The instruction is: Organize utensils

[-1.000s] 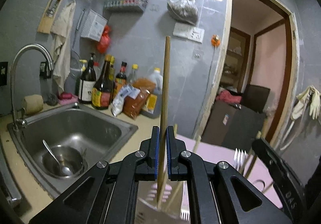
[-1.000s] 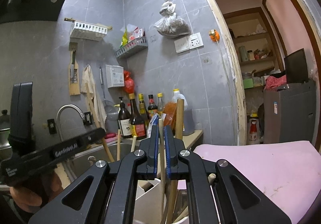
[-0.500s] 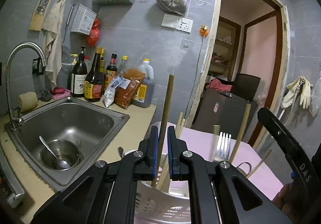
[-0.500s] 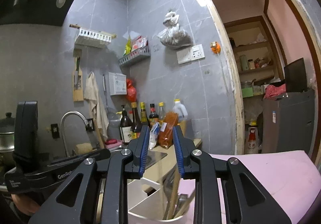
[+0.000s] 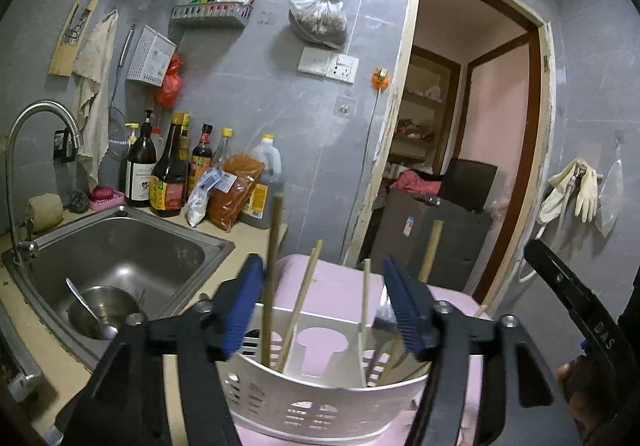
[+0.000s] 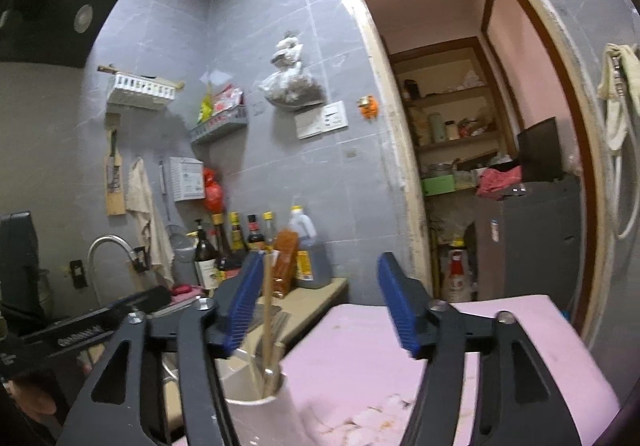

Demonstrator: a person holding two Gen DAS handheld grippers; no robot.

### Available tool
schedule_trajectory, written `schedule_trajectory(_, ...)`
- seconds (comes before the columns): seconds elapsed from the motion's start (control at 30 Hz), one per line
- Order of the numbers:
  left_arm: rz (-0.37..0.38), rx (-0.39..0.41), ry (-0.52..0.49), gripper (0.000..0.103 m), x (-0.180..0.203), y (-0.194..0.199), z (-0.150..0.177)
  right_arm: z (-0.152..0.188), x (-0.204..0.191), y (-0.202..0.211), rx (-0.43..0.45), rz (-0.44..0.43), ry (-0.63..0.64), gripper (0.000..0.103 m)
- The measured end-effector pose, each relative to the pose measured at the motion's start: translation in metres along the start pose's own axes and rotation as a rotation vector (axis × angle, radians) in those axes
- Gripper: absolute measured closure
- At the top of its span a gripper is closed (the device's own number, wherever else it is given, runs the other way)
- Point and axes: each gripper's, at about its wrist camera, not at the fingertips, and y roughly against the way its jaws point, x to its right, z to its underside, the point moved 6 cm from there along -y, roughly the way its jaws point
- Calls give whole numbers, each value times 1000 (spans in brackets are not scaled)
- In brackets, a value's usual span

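A pink surface (image 5: 340, 294) carries the white utensil holder (image 5: 320, 402), which stands on it near the left edge. Beside it, a beige surface (image 5: 248, 236) holds a steel sink (image 5: 120, 246), sauce bottles (image 5: 168, 174) and spice packets (image 5: 236, 190)

Home kitchen: sink (image 5: 120, 246), sauce bottles (image 5: 168, 174), tiled wall (image 5: 280, 94).

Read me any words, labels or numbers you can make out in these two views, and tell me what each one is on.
"DAS": white letters on the right gripper's black body, seen from the left wrist.
Bottle labels by the sink: too small to read.
White lettering on the left gripper's body, seen from the right wrist: blurred, unreadable.
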Motion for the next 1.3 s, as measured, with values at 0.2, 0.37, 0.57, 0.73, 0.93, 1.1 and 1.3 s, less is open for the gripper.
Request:
schedule_trajectory(0.2,-8,33,-5,17,10,14,-3,-6,20,27,-5,52,-10,19)
schedule_trajectory(0.37,-42,69,-44,8,20,25,-6,-9,32,44,-8,82,-16,6)
schedule_trajectory(0.57,-43,104,-64,7,30,44,-7,-15,35,61,19,107,-9,0)
schedule_trajectory(0.73,-25,99,-90,6,41,60,0,-20,31,77,26,122,19,0)
schedule_trajectory(0.93,-4,50,-130,4,55,73,20,-17,29,102,-15,169,47,0)
schedule_trajectory(1.1,16,3,-136,4,63,81,39,-7,28,121,-77,204,69,0)
schedule_trajectory(1.3,2,-67,-130,4,66,86,62,9,27,140,-109,247,89,0)
